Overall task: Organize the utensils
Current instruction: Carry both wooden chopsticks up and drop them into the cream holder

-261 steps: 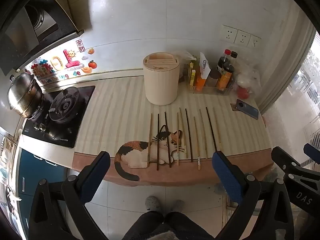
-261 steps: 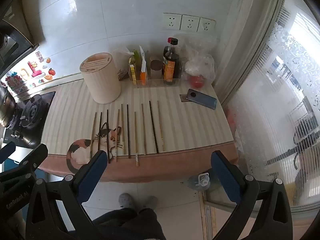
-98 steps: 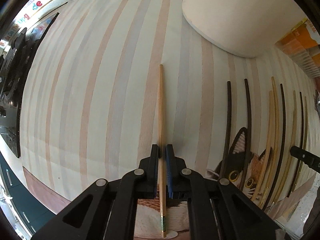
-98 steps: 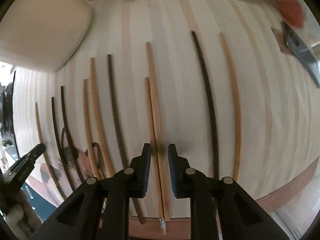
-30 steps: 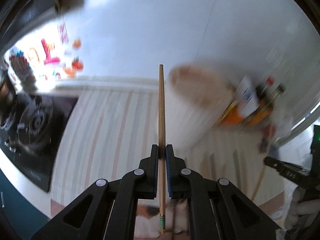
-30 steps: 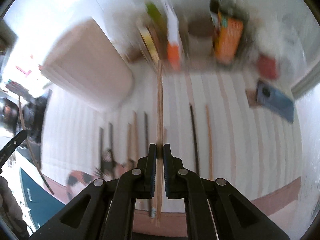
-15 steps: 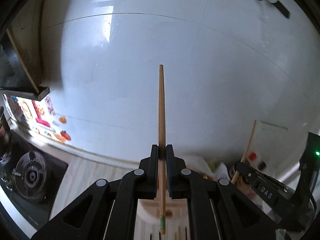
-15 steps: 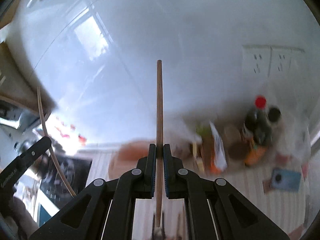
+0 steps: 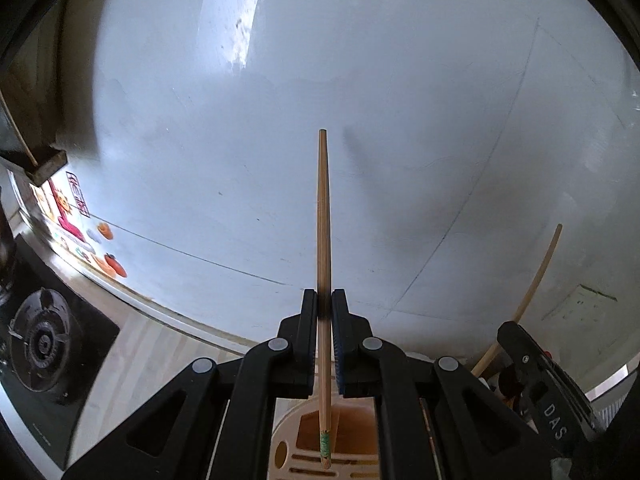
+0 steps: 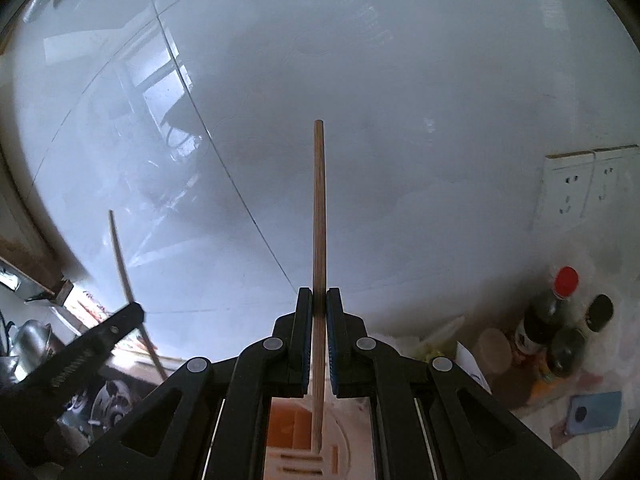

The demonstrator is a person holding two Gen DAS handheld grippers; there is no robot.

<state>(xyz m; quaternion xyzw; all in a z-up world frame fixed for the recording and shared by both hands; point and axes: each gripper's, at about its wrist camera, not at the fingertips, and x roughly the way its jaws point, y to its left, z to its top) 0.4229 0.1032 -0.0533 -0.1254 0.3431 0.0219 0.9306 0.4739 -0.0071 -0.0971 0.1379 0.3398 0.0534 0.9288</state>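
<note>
My left gripper (image 9: pixel 324 306) is shut on a light wooden chopstick (image 9: pixel 323 208) that stands nearly upright, its green-banded lower end just above the slotted top of the beige utensil holder (image 9: pixel 288 452). In the right wrist view my right gripper (image 10: pixel 319 304) is shut on a second light wooden chopstick (image 10: pixel 319 200), whose lower end hangs over the holder's open compartment (image 10: pixel 288 424). Each gripper shows in the other's view: the right gripper (image 9: pixel 540 384) with its chopstick (image 9: pixel 536 276), the left gripper (image 10: pixel 92 344) with its chopstick (image 10: pixel 124 272). The chopsticks on the counter are hidden.
A white tiled wall (image 9: pixel 360 80) fills most of both views. A gas stove (image 9: pixel 40 344) lies at the left, with a steel pot (image 10: pixel 32 340) beside it. Sauce bottles (image 10: pixel 552 320), a phone (image 10: pixel 596 412) and wall sockets (image 10: pixel 576 184) are to the right of the holder.
Both grippers, still shut on their chopsticks, have moved forward over the holder. Its top now sits larger and closer under the chopstick ends, and the two grippers stand nearer each other.
</note>
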